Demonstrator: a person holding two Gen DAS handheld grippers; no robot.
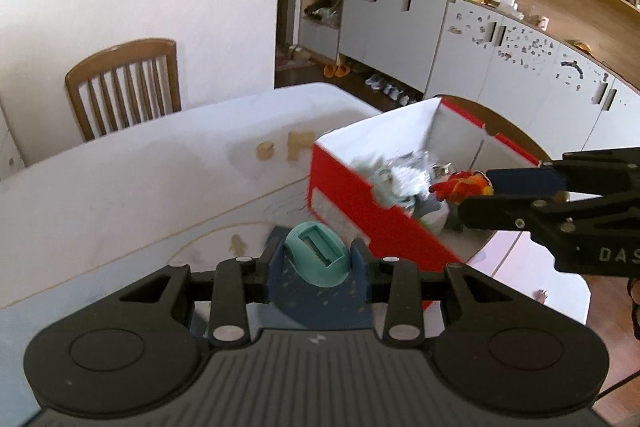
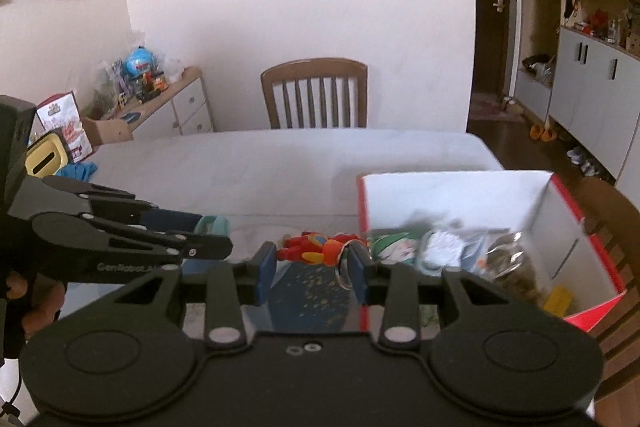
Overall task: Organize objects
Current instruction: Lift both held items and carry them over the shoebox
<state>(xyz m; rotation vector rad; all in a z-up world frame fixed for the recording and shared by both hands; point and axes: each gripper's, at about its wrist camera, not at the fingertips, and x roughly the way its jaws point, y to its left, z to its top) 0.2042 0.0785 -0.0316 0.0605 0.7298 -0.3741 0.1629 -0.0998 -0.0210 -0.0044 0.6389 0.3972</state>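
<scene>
The left gripper (image 1: 317, 259) is clamped on a teal oval piece (image 1: 316, 255) above the white table (image 1: 120, 187). The right gripper (image 2: 312, 259) grips a red-and-yellow toy figure (image 2: 316, 247); the red box (image 2: 472, 199), at its two o'clock, holds assorted trinkets.

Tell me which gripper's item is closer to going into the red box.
The right gripper with the red and yellow toy figure: it is already at the red box rim. The left gripper holds its teal oval piece short of the box.
</scene>
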